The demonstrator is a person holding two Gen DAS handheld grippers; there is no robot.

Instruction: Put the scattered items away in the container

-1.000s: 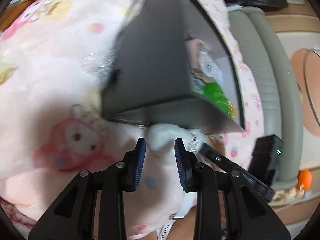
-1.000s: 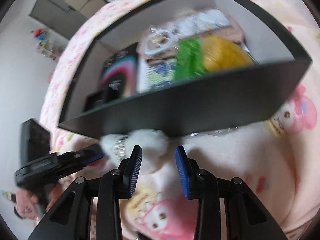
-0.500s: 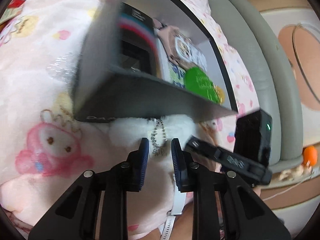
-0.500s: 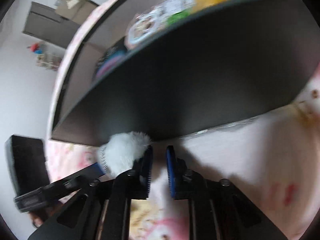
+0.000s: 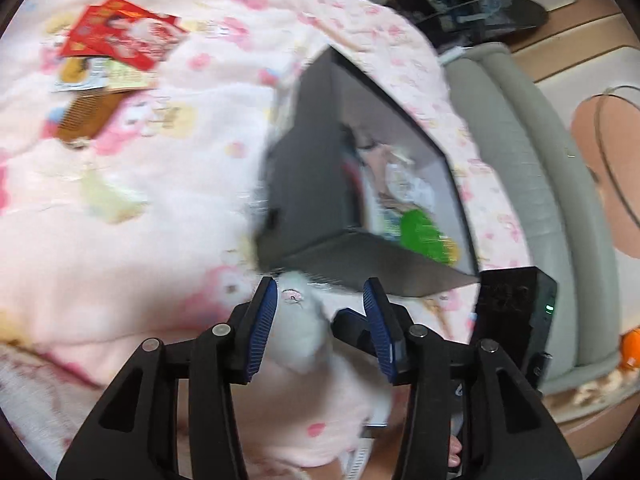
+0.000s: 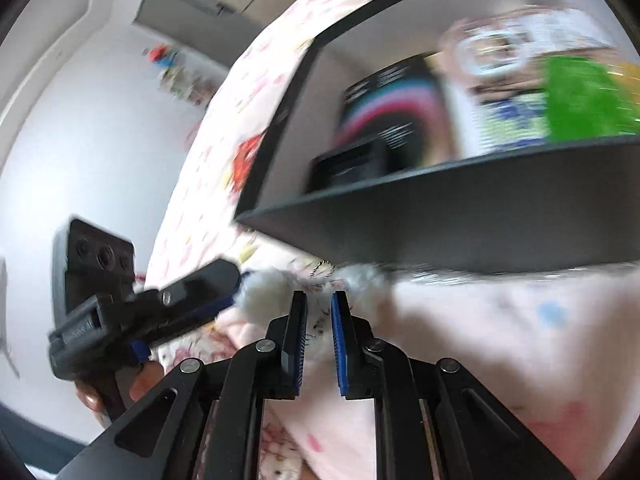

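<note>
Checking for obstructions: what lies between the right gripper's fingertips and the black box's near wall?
In the right wrist view, only the white fluffy toy on the pink blanket separates right gripper from black box.

The left hand-held gripper (image 5: pixel 320 320) has just opened wide; the right hand-held gripper (image 6: pixel 319 336) is nearly closed.

One box (image 5: pixel 316 184), one plush toy (image 5: pixel 304 336)

White plush toy (image 5: pixel 304 332) against black box (image 5: pixel 316 184)
</note>
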